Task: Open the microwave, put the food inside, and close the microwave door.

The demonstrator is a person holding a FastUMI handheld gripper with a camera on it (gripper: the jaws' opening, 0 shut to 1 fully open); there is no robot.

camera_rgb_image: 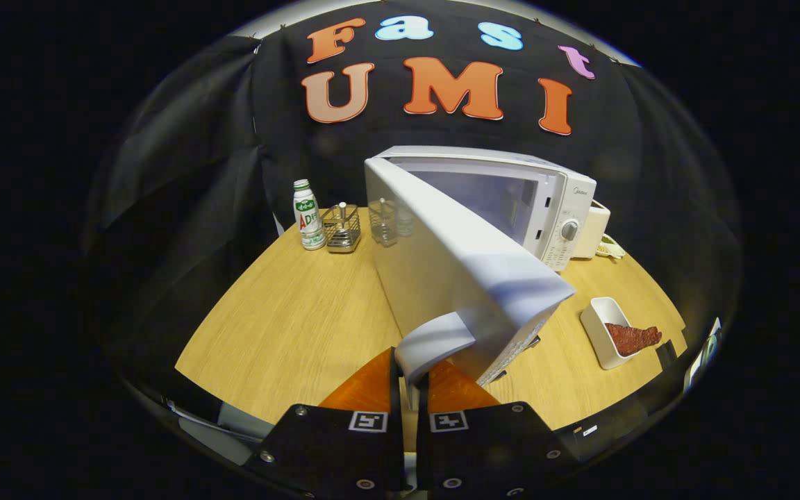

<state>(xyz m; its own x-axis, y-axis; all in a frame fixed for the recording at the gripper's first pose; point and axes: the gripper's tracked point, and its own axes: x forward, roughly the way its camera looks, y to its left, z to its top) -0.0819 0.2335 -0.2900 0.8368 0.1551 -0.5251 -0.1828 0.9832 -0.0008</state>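
White microwave door's handle (435,344) sits clamped between the gripper (410,389) fingers.

So on our tool (410,389) we've got two black blocky plates, each with a small square black-and-white marker tag on top, plus round silver screws dotted along the lower edges.

your colours: white and wood

you have a white microwave (546,201), a white tray (598,333) of red-brown food (632,338), and a light wood-grain table (289,326).
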